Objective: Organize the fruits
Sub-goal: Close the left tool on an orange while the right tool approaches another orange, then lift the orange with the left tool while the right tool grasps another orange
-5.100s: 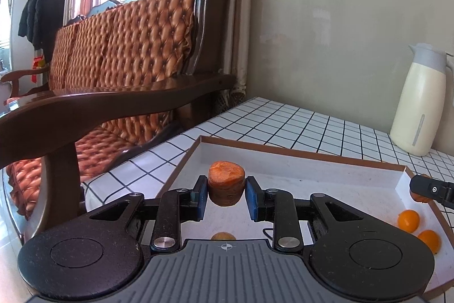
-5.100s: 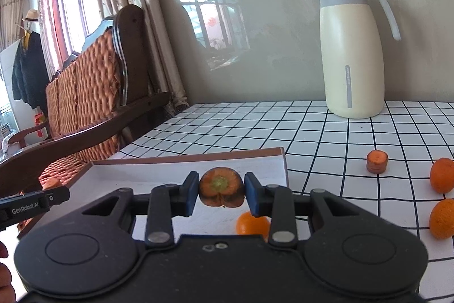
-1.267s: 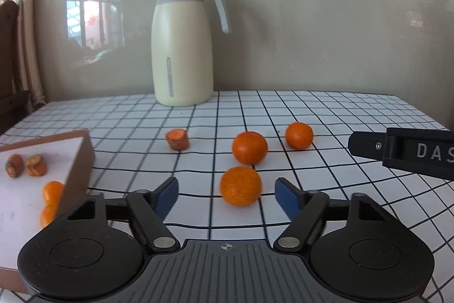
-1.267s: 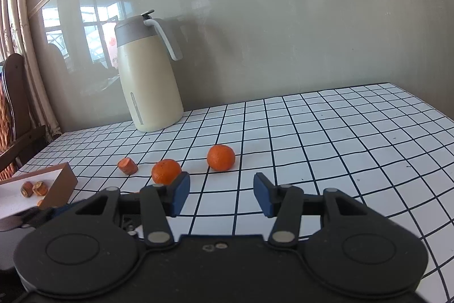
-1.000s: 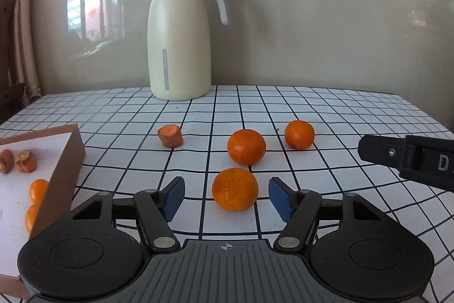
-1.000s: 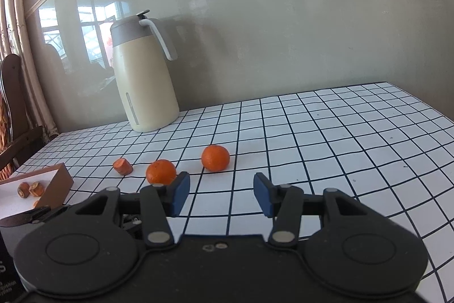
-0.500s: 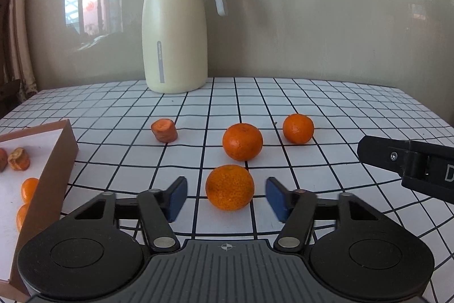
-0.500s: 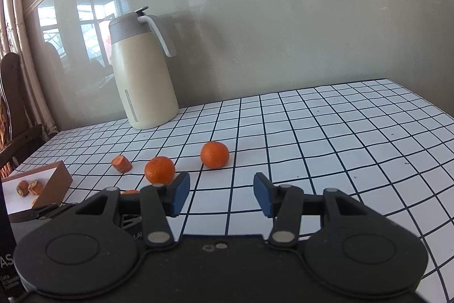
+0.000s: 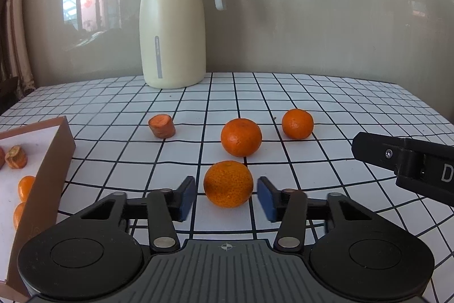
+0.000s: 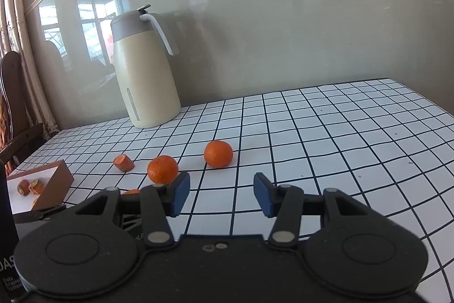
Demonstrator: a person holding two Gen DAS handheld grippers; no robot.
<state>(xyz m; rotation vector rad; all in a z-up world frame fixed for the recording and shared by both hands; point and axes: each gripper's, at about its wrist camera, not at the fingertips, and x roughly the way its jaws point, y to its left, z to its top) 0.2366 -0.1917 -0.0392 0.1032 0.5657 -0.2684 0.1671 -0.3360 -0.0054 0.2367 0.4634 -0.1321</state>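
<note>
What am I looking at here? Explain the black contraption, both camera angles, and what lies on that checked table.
No robot: a person holds two handheld grippers, each with a camera looking along its fingers. The left gripper has just been closing around the nearest mandarin, pads not yet touching. The right gripper is open, with nothing between its pads. On the table lie two more mandarins, a carrot piece, a cream jug, and a box already holding some pieces.

Both views are evenly daylit and sharp. A bright window is mirrored in the glossy wall left of the jug (image 9: pixel 173 22). Grid lines are bowed by fisheye; corners are vignetted.
</note>
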